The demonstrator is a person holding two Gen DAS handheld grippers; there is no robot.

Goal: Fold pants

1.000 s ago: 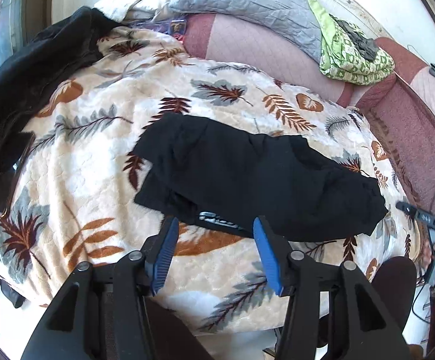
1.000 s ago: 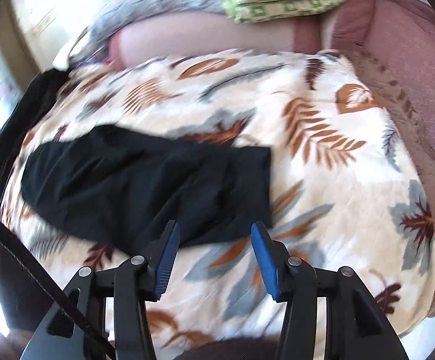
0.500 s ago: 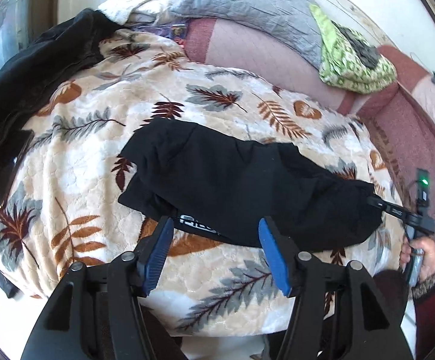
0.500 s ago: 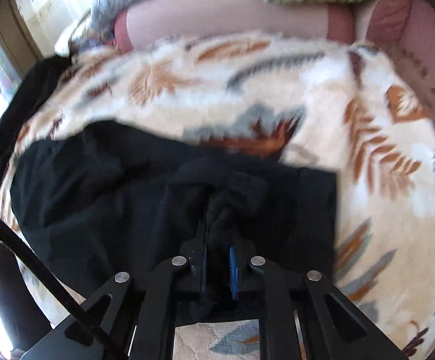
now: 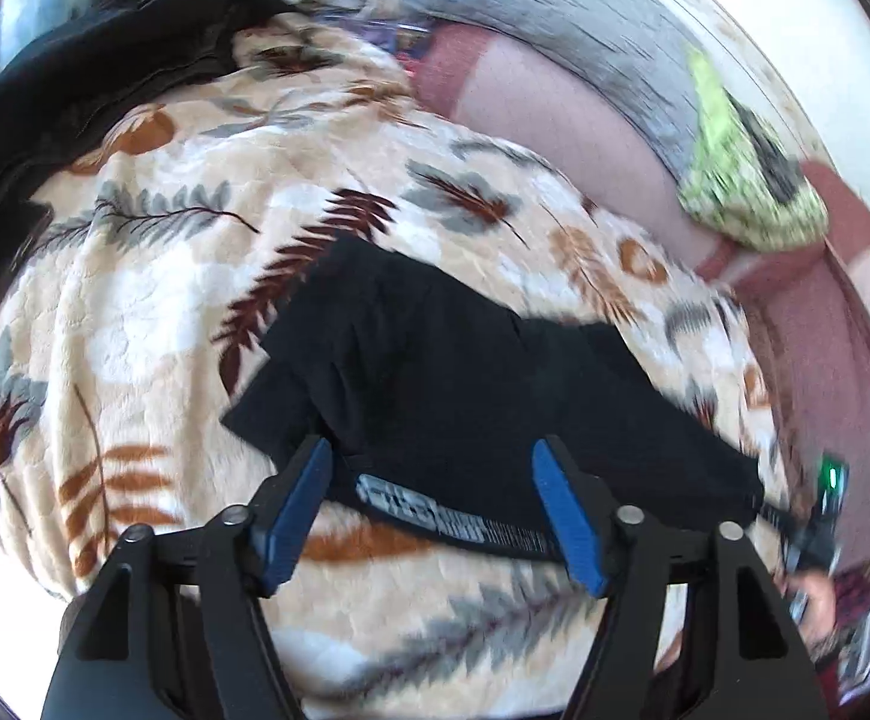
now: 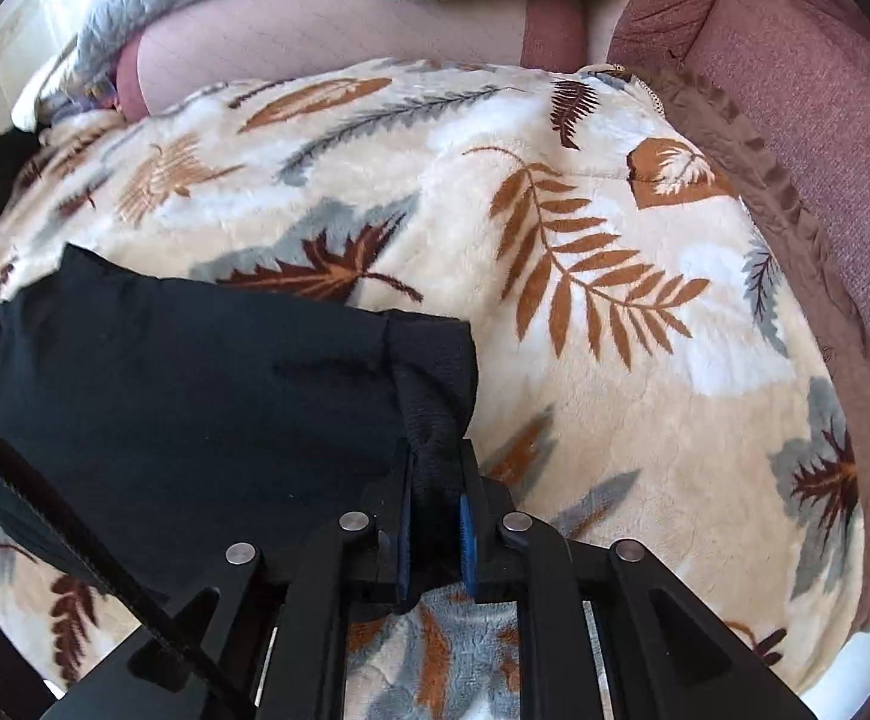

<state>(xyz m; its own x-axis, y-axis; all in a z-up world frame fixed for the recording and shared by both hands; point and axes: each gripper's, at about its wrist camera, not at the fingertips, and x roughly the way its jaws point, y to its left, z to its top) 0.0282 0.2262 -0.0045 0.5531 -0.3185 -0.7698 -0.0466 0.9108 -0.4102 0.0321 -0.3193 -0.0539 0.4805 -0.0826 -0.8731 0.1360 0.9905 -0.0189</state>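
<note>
The black pants (image 5: 471,384) lie folded lengthwise across a leaf-patterned blanket (image 5: 153,276), with a printed waistband (image 5: 453,516) at the near edge. My left gripper (image 5: 435,510) is open, its blue pads either side of the waistband, just above it. My right gripper (image 6: 435,480) is shut on the pants' leg-end corner (image 6: 429,396), which bunches up between the pads. The pants (image 6: 195,384) stretch away to the left in the right wrist view. The right gripper also shows at the far right of the left wrist view (image 5: 819,528).
A dark garment (image 5: 75,78) lies along the blanket's far left. A grey quilted pillow (image 5: 555,18) and a green patterned folded cloth (image 5: 747,192) rest on the pink sofa back (image 6: 795,72). The blanket's brown frilled edge (image 6: 795,210) runs on the right.
My right gripper closed on the pants' end corner and has drawn it back toward the right. My left gripper has moved closer to the waistband, still open.
</note>
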